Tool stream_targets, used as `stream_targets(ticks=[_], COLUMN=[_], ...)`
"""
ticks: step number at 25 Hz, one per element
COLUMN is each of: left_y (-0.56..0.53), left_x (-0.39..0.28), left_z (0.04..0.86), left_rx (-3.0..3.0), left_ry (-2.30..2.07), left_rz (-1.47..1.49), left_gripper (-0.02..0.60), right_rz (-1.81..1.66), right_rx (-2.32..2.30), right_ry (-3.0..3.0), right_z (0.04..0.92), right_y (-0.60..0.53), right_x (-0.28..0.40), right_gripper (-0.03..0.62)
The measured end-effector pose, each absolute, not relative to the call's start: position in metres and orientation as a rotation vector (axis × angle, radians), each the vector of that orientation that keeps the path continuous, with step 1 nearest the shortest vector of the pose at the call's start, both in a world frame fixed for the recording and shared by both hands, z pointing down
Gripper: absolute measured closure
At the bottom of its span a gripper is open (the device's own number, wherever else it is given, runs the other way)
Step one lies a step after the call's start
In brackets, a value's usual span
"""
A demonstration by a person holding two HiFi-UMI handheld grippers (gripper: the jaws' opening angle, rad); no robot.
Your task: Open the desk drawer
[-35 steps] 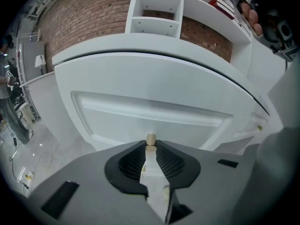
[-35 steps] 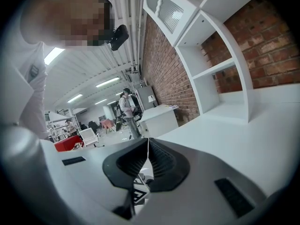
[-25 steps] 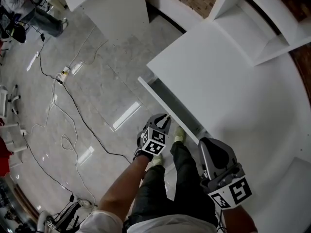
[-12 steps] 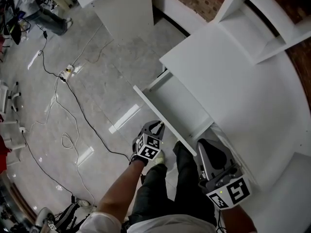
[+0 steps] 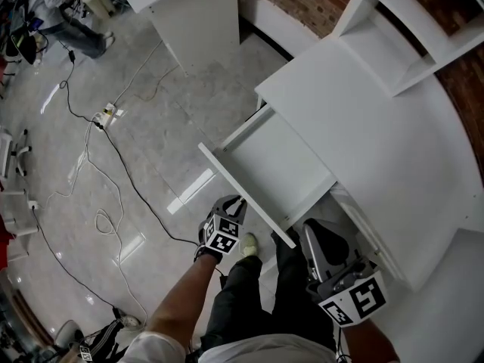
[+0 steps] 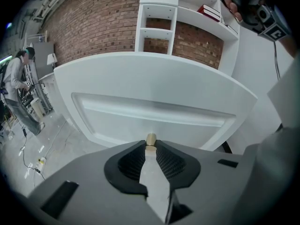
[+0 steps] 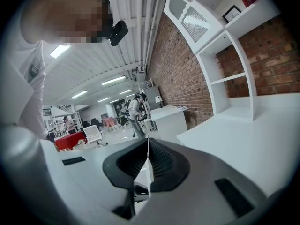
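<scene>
The white desk (image 5: 363,119) has its drawer (image 5: 276,165) pulled well out, with the bare inside showing. In the left gripper view the drawer's front panel (image 6: 150,111) fills the frame and a small brass knob (image 6: 150,138) sits at the jaw tips. My left gripper (image 5: 234,201) (image 6: 150,144) is shut on that knob, at the front panel's outer face. My right gripper (image 5: 310,231) (image 7: 148,142) hangs beside the drawer's near end under the desk edge. Its jaws are together with nothing between them.
Shelves (image 5: 408,29) stand on the desk's far side against a brick wall. Cables (image 5: 113,165) and a power strip (image 5: 104,114) lie on the tiled floor to the left. A second white desk (image 5: 189,6) stands further off. The person's legs and shoe (image 5: 248,244) are under the drawer front.
The drawer has slid much further out of the desk, and my left gripper has travelled back with its knob. The right gripper has shifted only a little.
</scene>
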State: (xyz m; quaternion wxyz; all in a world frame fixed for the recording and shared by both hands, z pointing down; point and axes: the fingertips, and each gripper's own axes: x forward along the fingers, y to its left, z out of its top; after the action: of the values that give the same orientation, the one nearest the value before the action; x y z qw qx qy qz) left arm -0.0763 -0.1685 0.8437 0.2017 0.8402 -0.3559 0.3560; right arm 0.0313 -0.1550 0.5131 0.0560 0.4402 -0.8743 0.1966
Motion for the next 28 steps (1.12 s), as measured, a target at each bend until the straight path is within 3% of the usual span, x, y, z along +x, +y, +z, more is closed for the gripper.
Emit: stream_targets(ticks=[14, 28], left_y=[-0.148, -0.140], left_x=[-0.104, -0.124], left_z=[0.806, 0.638], left_rx=[2.363, 2.395], left_ry=[-1.048, -1.160], left_rz=[0.888, 0.599], left_gripper=[0.502, 0.541], right_rz=[0.625, 0.589], right_rx=[1.371, 1.395], right_ry=[-2.658, -2.705], right_z=[0.494, 0.427], right_y=[-0.145, -0.146], right_x=[0.020, 0.008], right_gripper=[0.576, 0.576])
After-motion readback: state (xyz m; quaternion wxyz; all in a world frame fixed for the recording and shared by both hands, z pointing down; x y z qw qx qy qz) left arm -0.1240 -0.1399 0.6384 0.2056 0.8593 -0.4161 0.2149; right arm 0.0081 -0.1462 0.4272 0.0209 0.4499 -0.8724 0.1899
